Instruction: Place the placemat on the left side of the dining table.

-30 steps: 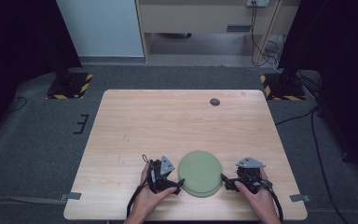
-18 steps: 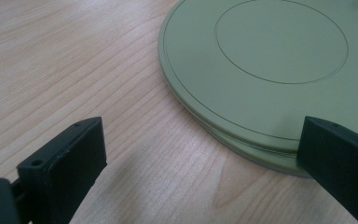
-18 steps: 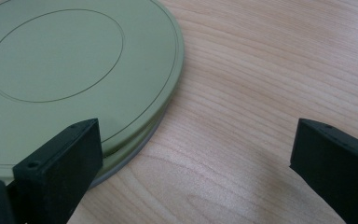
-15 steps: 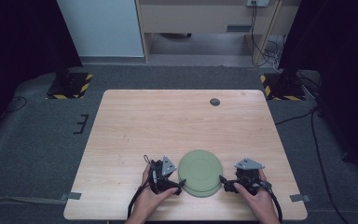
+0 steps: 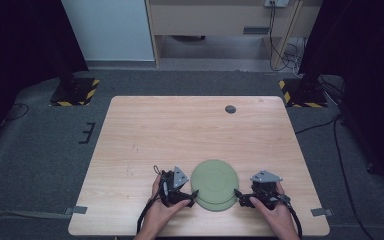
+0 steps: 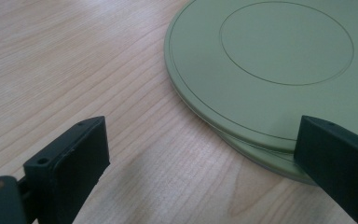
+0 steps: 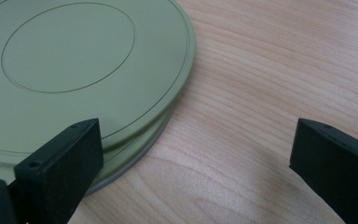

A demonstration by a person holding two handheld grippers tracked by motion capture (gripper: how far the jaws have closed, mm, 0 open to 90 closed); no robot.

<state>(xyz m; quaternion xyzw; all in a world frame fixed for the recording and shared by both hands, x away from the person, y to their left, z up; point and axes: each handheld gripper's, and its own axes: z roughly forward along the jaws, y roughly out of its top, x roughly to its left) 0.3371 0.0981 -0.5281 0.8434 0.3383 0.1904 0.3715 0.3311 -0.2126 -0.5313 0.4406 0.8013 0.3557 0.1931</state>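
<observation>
I have both grippers set low on either side of the green plates [image 5: 214,184], a stack of two lying face down near the front edge of the table [image 5: 180,130], the upper one slightly offset. The left gripper [image 5: 189,196] is wide open and holds nothing; one jaw sits at the stack's rim. The right gripper [image 5: 240,196] is likewise wide open and empty. I judge this the approach before a grasp: next, a jaw must slip under the top rim. The wooden surface is bare except for a small dark disc [image 5: 230,109]. Grey carpet [image 5: 40,150] surrounds it.
</observation>
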